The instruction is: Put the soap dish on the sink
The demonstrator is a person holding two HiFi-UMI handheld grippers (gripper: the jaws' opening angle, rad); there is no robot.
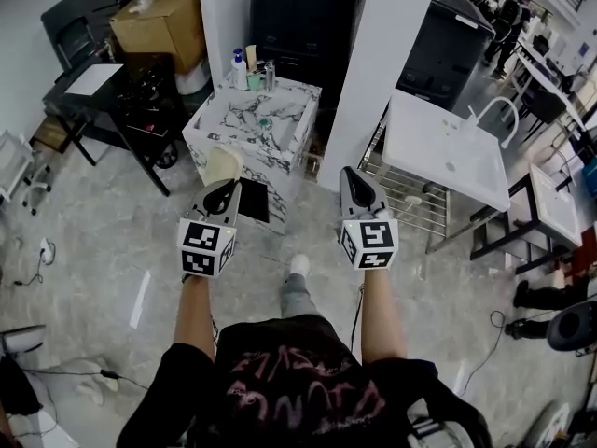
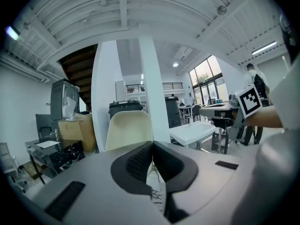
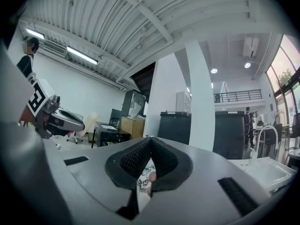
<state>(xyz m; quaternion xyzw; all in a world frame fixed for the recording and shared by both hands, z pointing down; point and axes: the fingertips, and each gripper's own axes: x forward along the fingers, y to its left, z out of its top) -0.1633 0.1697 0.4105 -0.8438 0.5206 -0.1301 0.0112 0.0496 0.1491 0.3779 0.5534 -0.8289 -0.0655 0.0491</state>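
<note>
A cream soap dish [image 1: 222, 165] stands out from the tip of my left gripper [image 1: 224, 188], whose jaws are shut on its lower edge. In the left gripper view the soap dish [image 2: 129, 130] rises upright just above the closed left gripper [image 2: 151, 145]. My right gripper [image 1: 354, 178] hangs beside it at the same height, shut with nothing held; its pads [image 3: 136, 159] meet at the tip. A marble-patterned sink unit [image 1: 244, 131] stands right ahead of the left gripper. A white sink [image 1: 446, 149] with a curved faucet [image 1: 496, 110] stands to the right.
Several bottles [image 1: 248, 69] stand at the marble unit's back edge. A white pillar [image 1: 386, 63] and a black cabinet [image 1: 303, 17] rise behind. A black table [image 1: 103, 90] and cardboard box [image 1: 164, 17] are at left, a wire rack [image 1: 410, 203] under the white sink.
</note>
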